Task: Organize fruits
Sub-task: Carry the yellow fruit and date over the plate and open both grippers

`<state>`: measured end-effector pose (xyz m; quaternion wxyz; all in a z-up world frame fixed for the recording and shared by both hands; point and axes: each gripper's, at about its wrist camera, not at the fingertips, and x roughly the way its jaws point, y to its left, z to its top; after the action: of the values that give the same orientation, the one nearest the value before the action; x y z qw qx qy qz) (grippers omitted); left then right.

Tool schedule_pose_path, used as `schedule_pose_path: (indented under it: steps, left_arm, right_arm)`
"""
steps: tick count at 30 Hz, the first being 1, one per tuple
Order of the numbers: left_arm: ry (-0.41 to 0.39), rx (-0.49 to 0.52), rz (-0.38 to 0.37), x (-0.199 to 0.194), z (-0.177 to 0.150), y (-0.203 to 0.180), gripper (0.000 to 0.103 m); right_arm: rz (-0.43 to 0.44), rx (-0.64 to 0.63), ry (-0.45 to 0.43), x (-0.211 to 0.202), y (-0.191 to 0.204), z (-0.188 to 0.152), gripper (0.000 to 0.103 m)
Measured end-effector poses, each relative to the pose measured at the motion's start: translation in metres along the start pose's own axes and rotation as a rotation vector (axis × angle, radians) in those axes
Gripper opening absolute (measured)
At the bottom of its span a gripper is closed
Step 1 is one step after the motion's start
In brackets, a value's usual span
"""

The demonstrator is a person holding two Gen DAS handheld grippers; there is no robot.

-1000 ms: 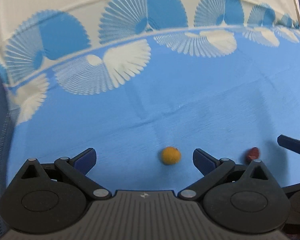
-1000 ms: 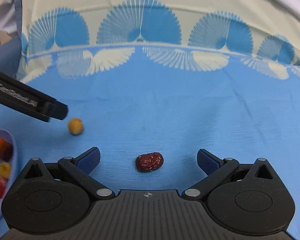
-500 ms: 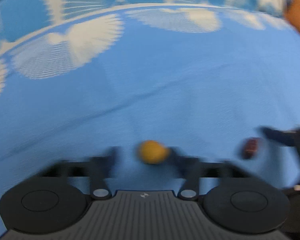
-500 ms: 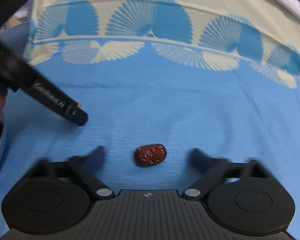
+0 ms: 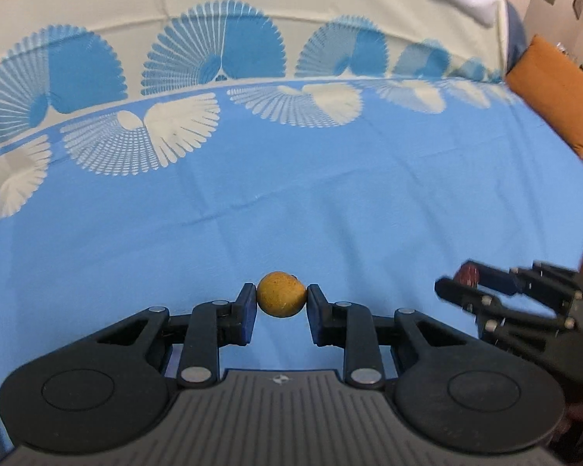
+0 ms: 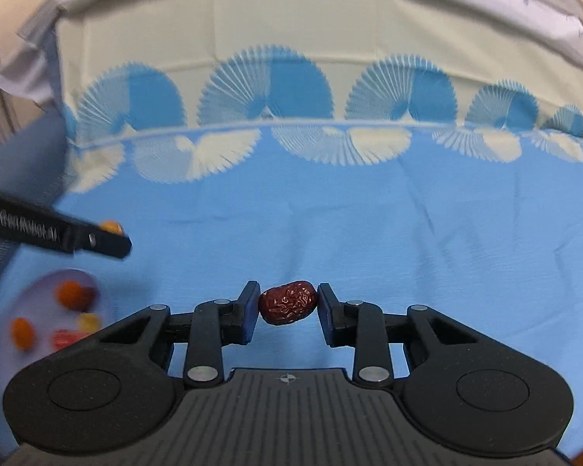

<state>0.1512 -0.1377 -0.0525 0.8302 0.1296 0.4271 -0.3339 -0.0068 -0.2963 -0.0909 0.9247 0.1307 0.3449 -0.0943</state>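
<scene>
A round yellow-orange fruit (image 5: 281,298) is clamped between the blue pads of my left gripper (image 5: 281,303) and hangs above the blue cloth. In the right wrist view a wrinkled dark red date (image 6: 288,302) sits between the pads of my right gripper (image 6: 288,306), whose jaws are closing on it and touch both its ends. That date (image 5: 468,275) and the right gripper (image 5: 460,280) also show at the lower right of the left wrist view. The left gripper's finger (image 6: 97,239) with the yellow fruit (image 6: 110,226) enters the right wrist view from the left.
A pale lavender plate (image 6: 42,287) holding several small orange, yellow and red fruits lies at the lower left of the right wrist view. The blue tablecloth (image 5: 330,202) has a cream fan-patterned border at the back. An orange cushion (image 5: 555,89) sits at the far right.
Both grippers have shut from wide open, the left on the yellow fruit and the right on the date. Both have risen, lifting the fruits off the cloth.
</scene>
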Motion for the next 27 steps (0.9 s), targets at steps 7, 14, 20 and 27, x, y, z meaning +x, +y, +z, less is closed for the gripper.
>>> schedule_pose_path:
  steps: [7, 14, 20, 27]
  left_arm:
    - [-0.052, -0.071, 0.007, -0.092, -0.058, -0.007, 0.030]
    - [-0.067, -0.106, 0.078, -0.154, -0.106, -0.007, 0.030]
    - [-0.102, -0.134, 0.117, -0.190, -0.130, -0.011, 0.030]
    - [-0.127, -0.146, 0.145, -0.216, -0.157, -0.024, 0.030]
  right_arm:
    - [0.063, -0.077, -0.052, -0.079, 0.032, -0.010, 0.034]
    - [0.124, -0.112, -0.064, -0.124, 0.057, -0.029, 0.034]
    - [0.150, -0.141, -0.096, -0.154, 0.070, -0.043, 0.034]
    - [0.177, -0.193, -0.137, -0.180, 0.082, -0.054, 0.034]
